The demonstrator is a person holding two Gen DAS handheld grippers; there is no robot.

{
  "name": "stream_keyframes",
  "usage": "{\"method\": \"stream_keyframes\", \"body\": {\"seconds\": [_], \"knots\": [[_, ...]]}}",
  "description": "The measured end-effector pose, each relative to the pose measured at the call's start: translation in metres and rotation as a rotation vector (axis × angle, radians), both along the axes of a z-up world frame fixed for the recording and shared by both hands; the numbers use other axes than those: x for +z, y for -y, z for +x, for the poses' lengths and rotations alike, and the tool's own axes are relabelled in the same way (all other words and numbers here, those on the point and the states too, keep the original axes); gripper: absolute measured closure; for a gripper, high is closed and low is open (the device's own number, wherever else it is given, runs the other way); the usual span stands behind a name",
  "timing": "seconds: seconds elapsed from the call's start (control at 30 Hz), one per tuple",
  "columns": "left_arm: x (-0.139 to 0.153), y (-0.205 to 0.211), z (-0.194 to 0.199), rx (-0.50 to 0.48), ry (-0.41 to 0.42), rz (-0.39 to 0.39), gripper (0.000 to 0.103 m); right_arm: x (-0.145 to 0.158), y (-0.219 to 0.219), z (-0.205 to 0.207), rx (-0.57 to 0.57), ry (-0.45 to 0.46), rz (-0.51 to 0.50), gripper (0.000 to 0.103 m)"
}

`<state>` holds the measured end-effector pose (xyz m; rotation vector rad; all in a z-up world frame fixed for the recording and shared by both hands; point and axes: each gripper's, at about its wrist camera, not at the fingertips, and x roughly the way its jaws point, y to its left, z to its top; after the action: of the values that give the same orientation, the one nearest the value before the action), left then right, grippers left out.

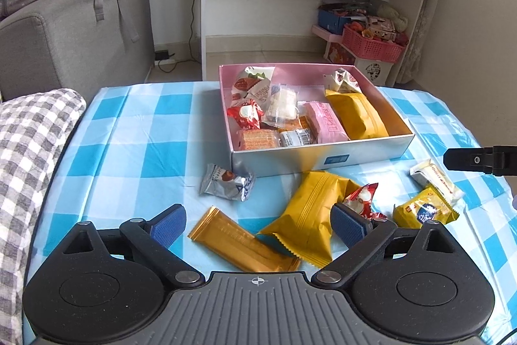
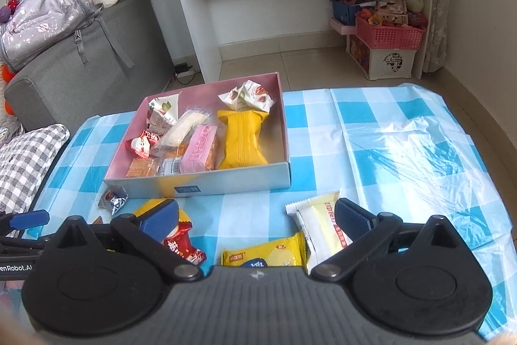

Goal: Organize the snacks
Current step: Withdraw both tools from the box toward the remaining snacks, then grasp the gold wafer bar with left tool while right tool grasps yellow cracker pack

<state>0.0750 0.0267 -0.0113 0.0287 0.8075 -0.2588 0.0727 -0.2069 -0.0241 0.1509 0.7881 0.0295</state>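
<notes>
Left gripper (image 1: pixel 258 223) hangs over the near part of the table w/ jaws spread wide, nothing between the blue pads; right gripper (image 2: pixel 257 217) likewise wide apart and empty, angled down toward the snacks. Readable text is scarce: "enRobot.AI" shows on the left gripper's body at the edge of the right wrist view; the white-and-cream wafer pack (image 2: pixel 323 230) has red lettering too small to make out, and the box (image 2: pixel 194 185) carries a small blue label on its front wall, illegible. Box is white outside, pink inside, sitting on the blue-and-white check tablecloth (image 1: pixel 135 131) and already holding approx. a dozen items, incl. a yellow pillow pack (image 1: pixel 357 115), a pink wrapped bar (image 1: pixel 326 122) and a barcode-stickered packet (image 1: pixel 295 138). Loose on the cloth in front of the box: silver wrapped candy (image 1: pixel 226 183), big yellow pack (image 1: pixel 310 220), gold bar (image 1: pixel 245 243), red-and-white candy (image 1: pixel 360 198), small yellow biscuit pack (image 1: pixel 423 210). Wafer pack lies just beside the right gripper's right finger.
</notes>
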Motion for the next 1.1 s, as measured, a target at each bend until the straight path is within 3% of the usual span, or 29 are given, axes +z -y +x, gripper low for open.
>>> {"method": "stream_keyframes", "body": {"seconds": [0.47,0.83,1.1], "knots": [[-0.042,-0.022,-0.019,-0.034,-0.008,0.027,0.006,-0.031,0.018,-0.016,0.02,-0.021,-0.04,0.0],[-0.066,-0.014,-0.013,-0.068,-0.042,0.027,0.006,-0.049,0.008,-0.016,0.07,-0.134,-0.02,0.0],[-0.069,-0.007,0.002,0.024,-0.054,-0.012,0.006,-0.055,0.013,0.001,-0.085,-0.163,0.074,0.0]]}}
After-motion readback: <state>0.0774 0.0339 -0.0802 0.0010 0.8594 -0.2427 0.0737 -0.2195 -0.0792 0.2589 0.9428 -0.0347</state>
